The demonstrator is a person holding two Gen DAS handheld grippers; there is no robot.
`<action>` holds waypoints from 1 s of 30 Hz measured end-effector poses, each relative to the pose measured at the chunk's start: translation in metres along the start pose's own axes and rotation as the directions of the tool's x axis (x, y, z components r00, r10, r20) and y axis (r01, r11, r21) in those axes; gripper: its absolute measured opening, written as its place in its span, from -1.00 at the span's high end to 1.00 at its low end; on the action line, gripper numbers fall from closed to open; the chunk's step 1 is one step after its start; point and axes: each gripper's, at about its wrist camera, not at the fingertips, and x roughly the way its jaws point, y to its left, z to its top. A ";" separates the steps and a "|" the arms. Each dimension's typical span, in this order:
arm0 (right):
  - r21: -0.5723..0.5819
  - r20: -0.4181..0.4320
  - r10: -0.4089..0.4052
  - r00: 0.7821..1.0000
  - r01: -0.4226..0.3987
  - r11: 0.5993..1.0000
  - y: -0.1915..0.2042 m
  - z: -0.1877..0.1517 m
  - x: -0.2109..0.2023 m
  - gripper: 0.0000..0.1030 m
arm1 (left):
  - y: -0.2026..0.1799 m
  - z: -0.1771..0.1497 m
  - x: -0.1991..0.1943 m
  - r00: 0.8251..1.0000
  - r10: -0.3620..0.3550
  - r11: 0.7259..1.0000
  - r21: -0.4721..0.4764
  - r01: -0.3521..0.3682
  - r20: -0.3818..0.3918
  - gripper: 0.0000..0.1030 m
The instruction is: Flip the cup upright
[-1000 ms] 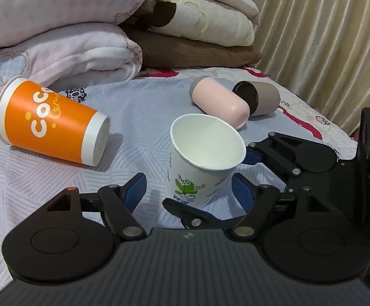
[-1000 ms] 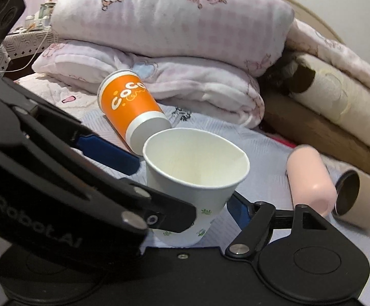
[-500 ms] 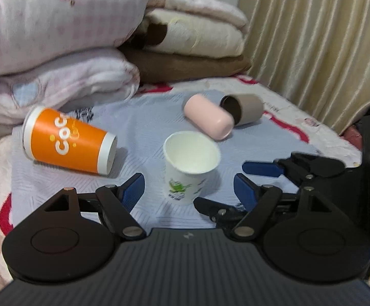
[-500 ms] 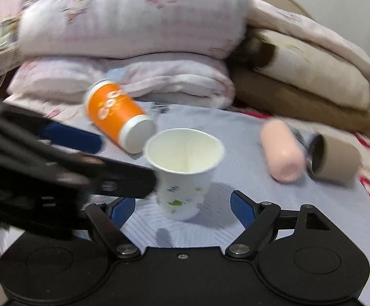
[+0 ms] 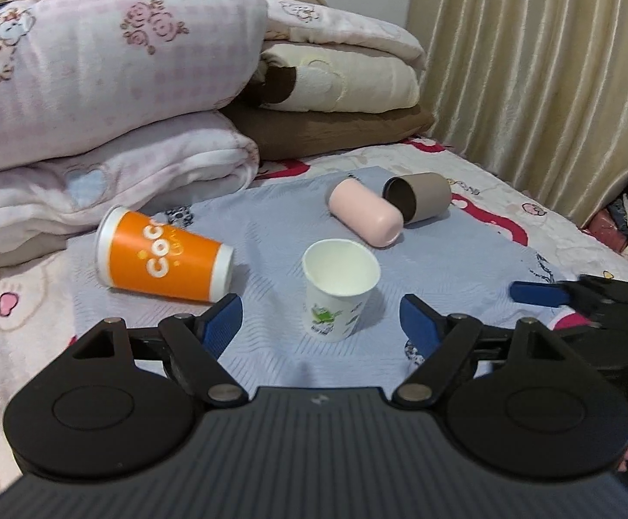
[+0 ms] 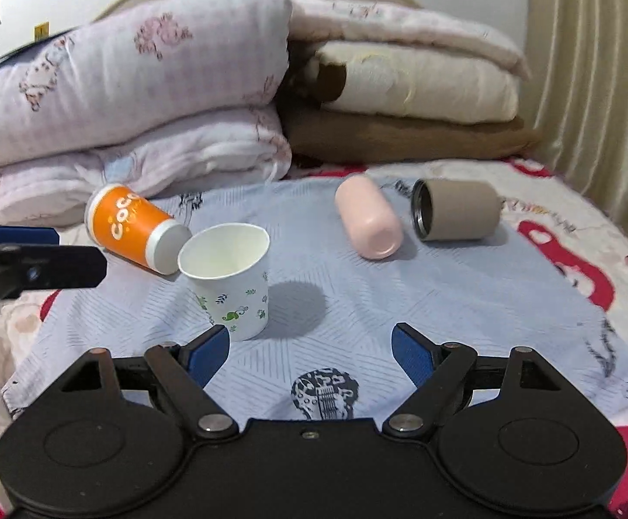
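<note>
Risk at this moment lay mostly in the soft ground under the white paper cup (image 5: pixel 339 287). It stood upright, mouth up, on the blue cloth (image 5: pixel 443 259) spread over the bed, free of both tools. In my judgement the light cup could tip over again if the mattress were pressed or the cloth pulled, because nothing held it.

In the left wrist view the left gripper (image 5: pixel 320 313) had its jaws wide apart, with the cup ahead at 12 o'clock and not touched. The right gripper (image 6: pixel 309 348) also had wide jaws and held nothing; in its view the cup sat at about 11 o'clock, just ahead of its left blue pad (image 6: pixel 207 352), so a careless move there could knock the cup.

From the white cup in the left wrist view, the orange cup (image 5: pixel 162 257) lay on its side at 9 o'clock, and the pink cup (image 5: pixel 365 212) and the brown cup (image 5: pixel 417 201) lay at 1 o'clock. They could roll on the soft bed.
</note>
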 end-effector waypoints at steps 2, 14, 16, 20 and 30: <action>0.003 0.028 -0.007 1.000 0.007 1.000 0.002 -0.003 -0.014 -0.66 | 0.002 -0.001 -0.007 1.000 0.000 1.000 -0.010 0.000 -0.002 -0.54; 0.120 0.102 -0.223 0.969 0.211 0.970 0.005 -0.007 -0.067 -0.91 | -0.004 -0.006 -0.049 1.000 -0.018 1.000 0.008 0.018 0.025 -0.60; 0.131 0.109 -0.259 0.960 0.245 0.961 0.009 -0.007 -0.072 -0.95 | -0.005 -0.008 -0.055 0.999 -0.024 1.000 0.008 0.024 0.030 -0.65; 0.124 0.154 -0.260 0.953 0.242 0.962 0.017 -0.008 -0.085 -0.97 | -0.006 -0.011 -0.064 0.999 -0.031 0.999 0.009 0.031 0.041 -0.80; 0.110 0.104 -0.210 0.972 0.199 0.974 0.044 -0.013 -0.096 -0.99 | -0.007 -0.011 -0.067 0.999 -0.032 0.999 0.003 0.032 0.032 -0.98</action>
